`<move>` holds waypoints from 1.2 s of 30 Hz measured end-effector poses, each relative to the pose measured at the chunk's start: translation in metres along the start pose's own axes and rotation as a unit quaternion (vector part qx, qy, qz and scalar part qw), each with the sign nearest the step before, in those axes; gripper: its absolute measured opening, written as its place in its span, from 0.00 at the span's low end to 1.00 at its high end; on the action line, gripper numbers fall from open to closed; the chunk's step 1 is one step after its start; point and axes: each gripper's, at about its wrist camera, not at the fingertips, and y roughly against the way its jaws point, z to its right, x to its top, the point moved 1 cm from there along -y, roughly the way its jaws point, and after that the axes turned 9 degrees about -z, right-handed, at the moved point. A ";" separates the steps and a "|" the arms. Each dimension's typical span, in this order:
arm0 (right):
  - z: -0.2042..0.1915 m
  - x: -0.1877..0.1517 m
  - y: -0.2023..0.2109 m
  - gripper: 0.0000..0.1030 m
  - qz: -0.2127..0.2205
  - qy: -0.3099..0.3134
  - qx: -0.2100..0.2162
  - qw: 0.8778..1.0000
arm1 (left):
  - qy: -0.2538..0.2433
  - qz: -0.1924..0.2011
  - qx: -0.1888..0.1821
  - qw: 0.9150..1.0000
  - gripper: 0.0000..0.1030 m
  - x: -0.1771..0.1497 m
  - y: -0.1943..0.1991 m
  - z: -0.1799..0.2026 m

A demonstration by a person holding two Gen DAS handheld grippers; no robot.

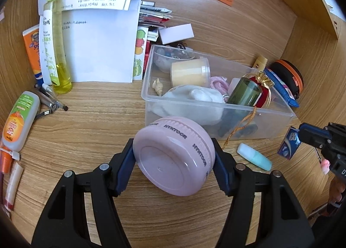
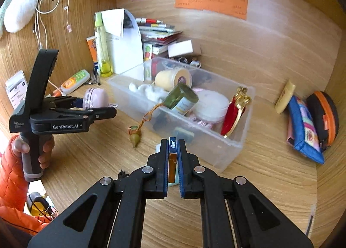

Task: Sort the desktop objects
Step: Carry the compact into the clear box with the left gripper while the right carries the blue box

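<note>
Both jaws are loaded: my left gripper (image 1: 174,161) clamps a pink jar (image 1: 173,155) across its round sides, half-wide, and my right gripper (image 2: 173,157) is pinched nearly flat on a thin blue packet (image 2: 172,148) held edge-on.

That jar is smooth glossy plastic, squat and round, with a ribbed band and dark lettering around its wall; it is tilted so its flat face points toward my left camera. From the right camera it sits at 9 o'clock, clear of the desk. A hand (image 2: 32,150) in an orange quilted sleeve (image 2: 10,183) grips the left handle.

Below is a wood-grain desk (image 1: 97,118), walled at back and sides by the same pale laminate. Pink, green and orange notes (image 2: 210,3) are stuck to the back wall at 12 o'clock.

A clear plastic bin (image 2: 194,140), rectangular with soft corners, lies just ahead of the right gripper. In it I see a cream tub (image 2: 173,78) on its side, white fluffy cloth (image 2: 149,91), a dark green cylinder (image 2: 181,97) leaning, a red and gold pouch (image 2: 234,114) and a round white lid (image 2: 210,105). A twisted cord (image 2: 149,116) trails over the rim to an acorn-like charm (image 2: 135,134) on the desk.

A pale teal bar (image 1: 255,156) lies beside the bin at 3 o'clock in the left view.
</note>
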 end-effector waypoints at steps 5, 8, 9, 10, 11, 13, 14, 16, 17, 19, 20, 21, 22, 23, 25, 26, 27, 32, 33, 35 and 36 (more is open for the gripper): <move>0.005 0.007 0.010 0.06 0.012 0.000 -0.009 1.000 | -0.011 0.014 -0.004 1.000 0.63 0.008 0.010 0.006; 0.010 0.011 0.014 0.06 0.018 -0.003 -0.012 1.000 | -0.015 0.024 -0.003 1.000 0.63 0.015 0.018 0.009; 0.011 0.013 0.015 0.06 0.022 -0.004 -0.013 1.000 | -0.017 0.027 -0.004 0.999 0.63 0.018 0.020 0.009; 0.012 0.015 0.017 0.06 0.026 -0.003 -0.013 1.000 | -0.018 0.029 -0.005 0.999 0.63 0.020 0.022 0.009; 0.012 0.017 0.020 0.06 0.030 -0.002 -0.015 0.999 | -0.019 0.031 -0.005 0.999 0.63 0.022 0.023 0.010; 0.013 0.022 0.023 0.06 0.037 0.000 -0.020 0.999 | -0.023 0.035 -0.003 0.999 0.63 0.028 0.026 0.011; 0.014 0.024 0.025 0.06 0.040 -0.001 -0.021 0.999 | -0.024 0.036 -0.002 0.999 0.63 0.031 0.027 0.011; 0.017 0.029 0.026 0.06 0.045 -0.002 -0.024 0.999 | -0.028 0.038 -0.001 0.999 0.63 0.036 0.028 0.011; 0.019 0.031 0.027 0.06 0.048 -0.002 -0.024 0.999 | -0.030 0.039 0.001 0.999 0.63 0.039 0.028 0.012; 0.024 0.036 0.027 0.06 0.052 -0.005 -0.024 0.998 | -0.033 0.040 0.001 0.999 0.63 0.043 0.028 0.012; 0.026 0.037 0.027 0.06 0.054 -0.006 -0.025 0.998 | -0.034 0.040 0.001 0.999 0.63 0.046 0.027 0.012; 0.028 0.039 0.027 0.06 0.055 -0.007 -0.026 0.998 | -0.035 0.041 0.001 0.999 0.63 0.049 0.027 0.012; 0.031 0.041 0.025 0.06 0.056 -0.009 -0.027 0.998 | -0.037 0.041 0.002 0.998 0.63 0.051 0.026 0.012; 0.033 0.043 0.024 0.06 0.057 -0.012 -0.028 0.998 | -0.037 0.042 0.004 0.998 0.63 0.054 0.026 0.012; 0.039 0.047 0.020 0.06 0.056 -0.016 -0.025 0.998 | -0.036 0.046 0.009 0.998 0.63 0.058 0.025 0.012; 0.041 0.048 0.018 0.06 0.056 -0.017 -0.025 0.998 | -0.037 0.048 0.011 0.998 0.63 0.062 0.025 0.012; 0.043 0.049 0.016 0.06 0.055 -0.018 -0.024 0.998 | -0.037 0.049 0.011 0.998 0.63 0.064 0.024 0.012; 0.051 0.052 -0.002 0.06 0.043 -0.023 -0.018 0.999 | -0.040 0.043 0.014 0.998 0.63 0.078 0.013 0.012; 0.053 0.052 -0.005 0.06 0.041 -0.025 -0.016 0.999 | -0.041 0.040 0.015 0.998 0.63 0.080 0.010 0.012; 0.057 0.052 -0.012 0.06 0.036 -0.030 -0.013 0.999 | -0.043 0.032 0.016 0.998 0.63 0.085 0.001 0.012; 0.059 0.052 -0.015 0.06 0.034 -0.032 -0.011 0.999 | -0.043 0.028 0.016 0.999 0.63 0.087 -0.004 0.012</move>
